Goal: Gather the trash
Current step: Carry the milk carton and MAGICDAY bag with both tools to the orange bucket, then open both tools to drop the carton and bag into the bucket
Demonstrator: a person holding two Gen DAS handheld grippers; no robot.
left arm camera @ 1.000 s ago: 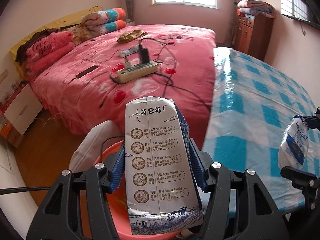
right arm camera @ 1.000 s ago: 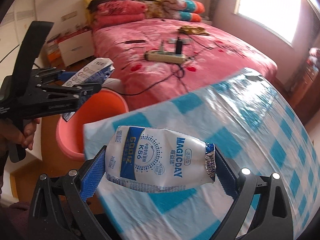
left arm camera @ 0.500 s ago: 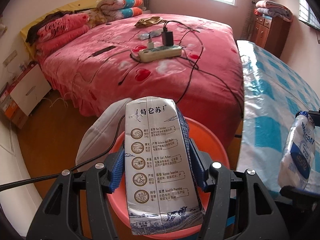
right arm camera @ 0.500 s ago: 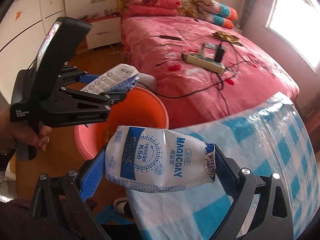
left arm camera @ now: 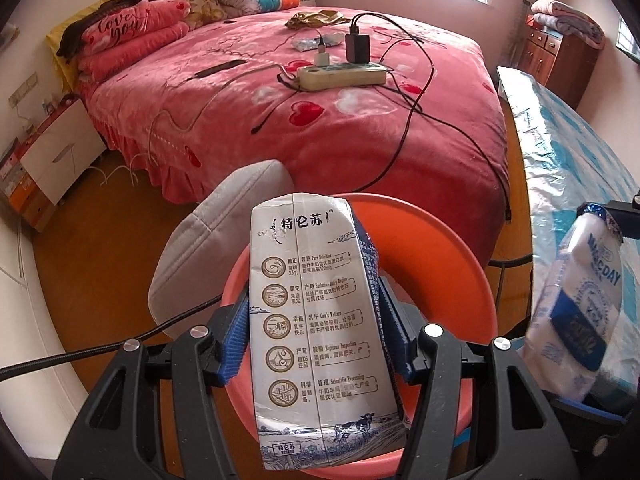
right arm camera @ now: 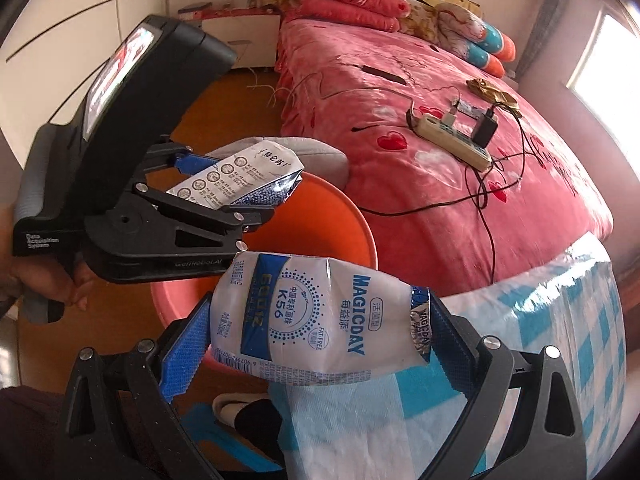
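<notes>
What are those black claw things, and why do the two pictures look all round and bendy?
They are grabbers, like big tongs, and a person holds one in each hand. Each grabber carries a tiny wide-eyed camera looking along its fingers; that lens bends the picture.

The left camera's picture shows the left gripper squeezing a flattened milk carton above an orange bin on the floor. The right camera's picture shows the right gripper squeezing a white yogurt pouch, with the other grabber and the hand holding it off to the side.

Behind is a pink bed with a power strip on it, and a blue checked table.
</notes>
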